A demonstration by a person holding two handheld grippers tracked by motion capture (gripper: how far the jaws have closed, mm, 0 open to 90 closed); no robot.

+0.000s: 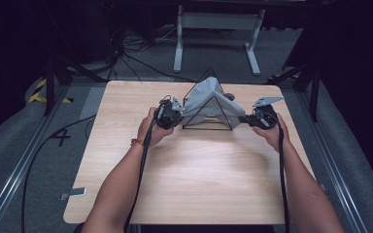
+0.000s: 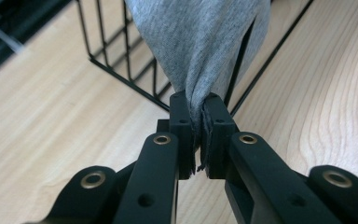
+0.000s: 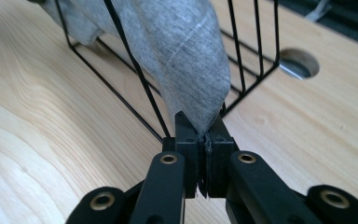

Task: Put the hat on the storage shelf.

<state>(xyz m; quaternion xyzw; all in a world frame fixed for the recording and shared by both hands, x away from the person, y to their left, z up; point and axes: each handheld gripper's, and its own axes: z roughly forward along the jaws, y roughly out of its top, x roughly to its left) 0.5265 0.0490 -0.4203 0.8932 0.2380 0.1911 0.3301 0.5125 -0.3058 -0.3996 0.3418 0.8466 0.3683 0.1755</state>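
Pale wooden table [image 1: 184,184] carries a black wire rack [image 1: 209,114]; over it hangs the grey cloth [image 1: 205,99], which my left gripper [image 2: 196,135] and right gripper [image 3: 204,140] each pinch by a corner.

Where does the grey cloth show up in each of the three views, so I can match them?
High view: grey knit cloth draped over the black wire triangular rack, table's far centre.
Left gripper view: top centre, pinched between the jaws of the left gripper.
Right gripper view: top centre, running down into the right gripper.
Shared landmark: the rack.
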